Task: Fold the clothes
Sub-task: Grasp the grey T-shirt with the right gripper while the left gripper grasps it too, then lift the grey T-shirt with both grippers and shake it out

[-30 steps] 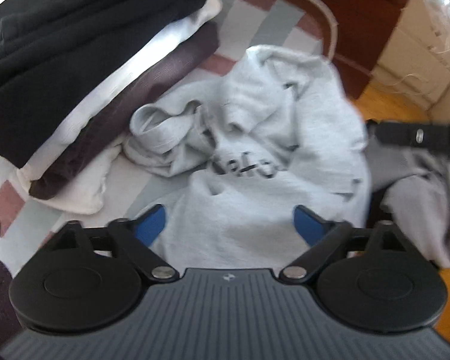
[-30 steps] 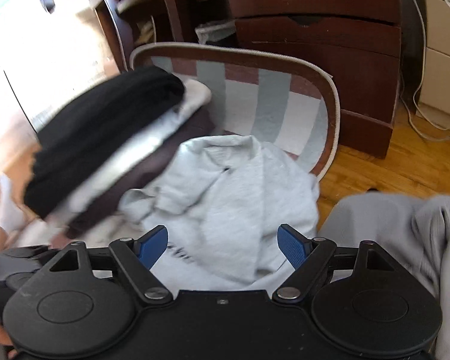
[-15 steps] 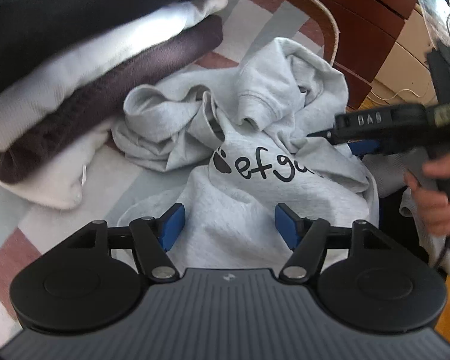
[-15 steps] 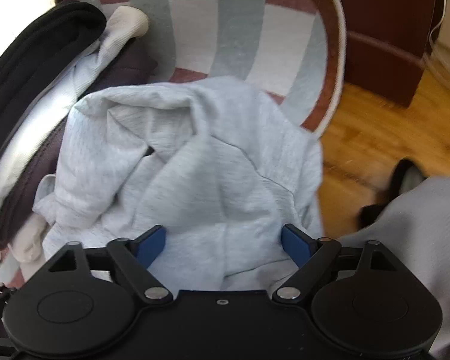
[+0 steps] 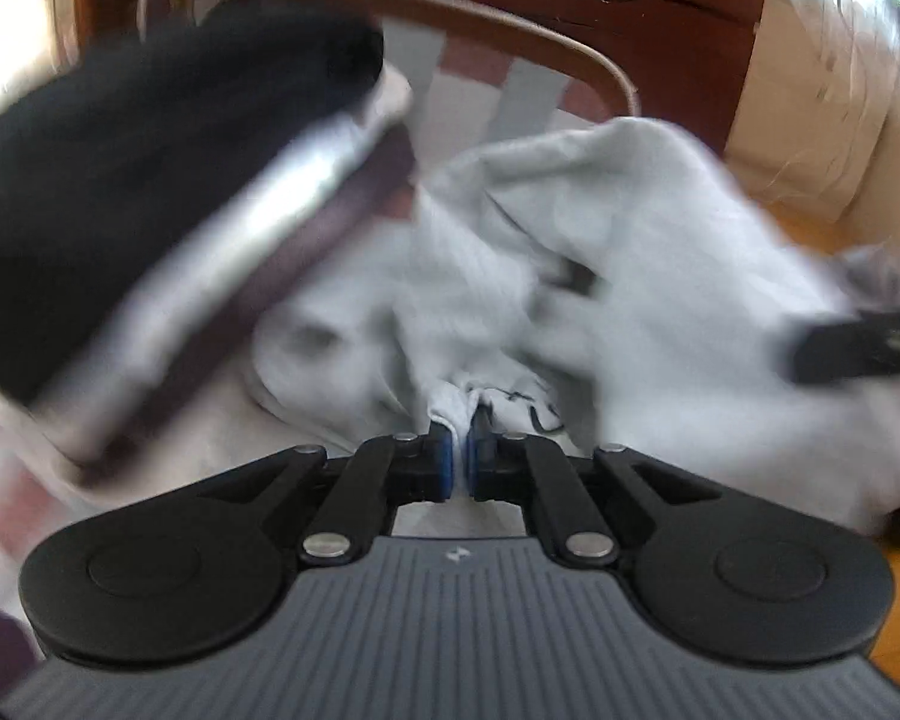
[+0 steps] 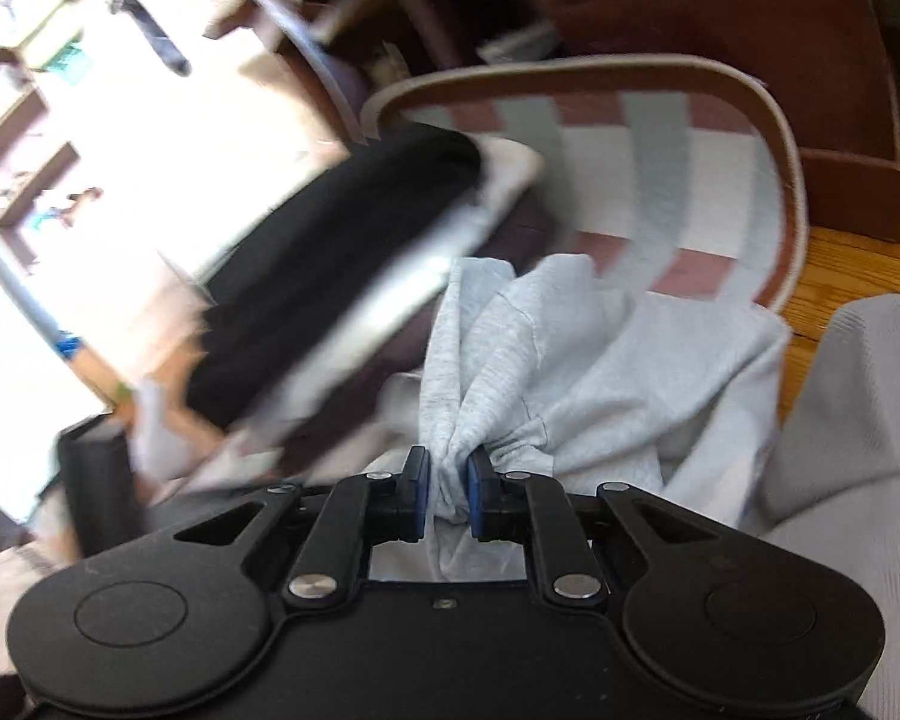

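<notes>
Both grippers, wide apart a second ago with nothing between their blue pads, have just been closing and now pinch cloth: the left gripper [image 5: 462, 441] is nearly shut on a thin fold of the crumpled light-grey cotton sweatshirt [image 5: 630, 252], and the right gripper [image 6: 448, 489] clamps a thicker bunched gather of it. That sweatshirt lies heaped and creased toward the right edge of the striped red, grey and white cushioned mat [image 6: 660, 150], just beside a stack of folded black, white and dark-brown garments [image 5: 168, 222] on the left side, with its black lettering now mostly hidden.
</notes>
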